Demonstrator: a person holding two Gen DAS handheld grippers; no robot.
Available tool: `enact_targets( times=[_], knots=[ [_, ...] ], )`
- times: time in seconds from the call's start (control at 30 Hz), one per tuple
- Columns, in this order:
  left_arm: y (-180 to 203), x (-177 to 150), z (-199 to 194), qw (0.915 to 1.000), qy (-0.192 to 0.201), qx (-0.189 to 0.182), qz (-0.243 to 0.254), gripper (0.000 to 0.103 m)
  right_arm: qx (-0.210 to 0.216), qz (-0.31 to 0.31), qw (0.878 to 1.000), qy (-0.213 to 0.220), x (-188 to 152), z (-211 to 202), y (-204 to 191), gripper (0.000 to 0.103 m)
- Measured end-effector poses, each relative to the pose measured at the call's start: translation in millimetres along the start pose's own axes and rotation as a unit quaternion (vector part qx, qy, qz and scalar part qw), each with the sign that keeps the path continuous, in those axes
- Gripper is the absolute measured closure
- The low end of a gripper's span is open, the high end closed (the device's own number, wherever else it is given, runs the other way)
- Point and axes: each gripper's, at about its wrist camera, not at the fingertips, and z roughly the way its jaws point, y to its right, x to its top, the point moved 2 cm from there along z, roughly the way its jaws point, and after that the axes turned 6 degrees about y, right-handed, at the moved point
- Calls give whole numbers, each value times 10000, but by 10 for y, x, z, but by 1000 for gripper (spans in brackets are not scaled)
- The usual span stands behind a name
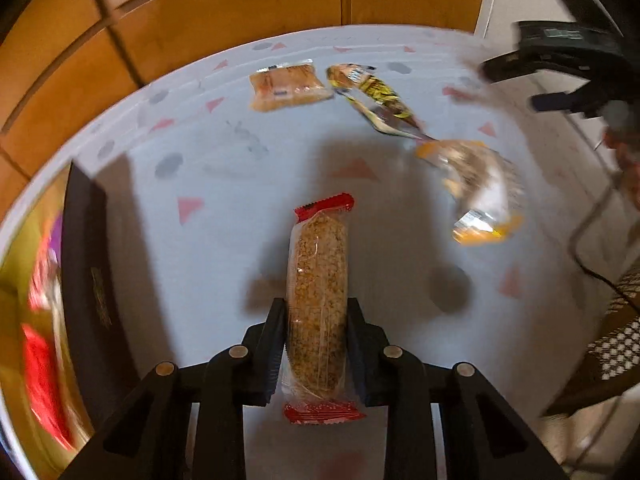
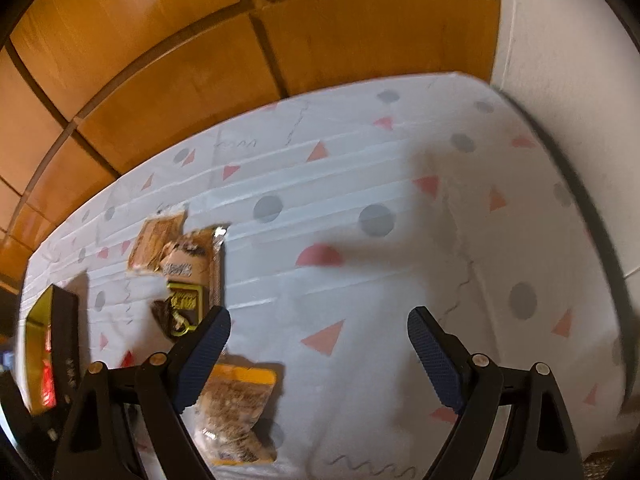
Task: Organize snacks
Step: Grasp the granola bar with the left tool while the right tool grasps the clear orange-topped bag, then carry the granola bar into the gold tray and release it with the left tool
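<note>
My left gripper (image 1: 316, 308) is shut on a granola bar (image 1: 318, 292) in a clear wrapper with red ends, held lengthwise between the pads above the patterned table (image 1: 224, 264). Farther back lie an orange cracker pack (image 1: 286, 87), a yellow-and-black wrapper (image 1: 376, 98) and an orange granola packet (image 1: 478, 190). My right gripper (image 2: 318, 326) stands open over bare tabletop (image 2: 360, 280), nothing between its blue pads; it also shows at the upper right of the left wrist view (image 1: 516, 84). The orange granola packet (image 2: 236, 412) lies beside its left finger, with the yellow-and-black wrapper (image 2: 186, 280) and cracker pack (image 2: 154, 246) beyond.
A dark box (image 1: 94, 280) with a gold inside holding red packets stands at the table's left edge, also seen as the box (image 2: 56, 344) in the right wrist view. Wooden panels (image 2: 200, 60) rise behind the table. A cable (image 1: 588, 240) hangs at the right.
</note>
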Motion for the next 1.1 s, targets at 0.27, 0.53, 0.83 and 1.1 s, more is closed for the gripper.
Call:
enact_targets(
  times=[0.27, 0.53, 0.83, 1.1],
  knots=[
    [-123, -133, -44, 9978, 264, -265, -551, 73, 974, -451, 9821, -1551, -381, 359, -371, 10],
    [-81, -150, -3, 9952, 519, -527, -642, 64, 874, -1317, 9743, -1603, -580, 410, -709, 10],
    [-126, -146, -24, 9932, 535, -844, -603, 61, 755, -2480, 9585, -1190, -692, 399, -1033, 63],
    [-44, -118, -6, 9952, 575, -768, -208, 57, 722, -2786, 9497, -1236, -739, 485, -1124, 54]
  ],
)
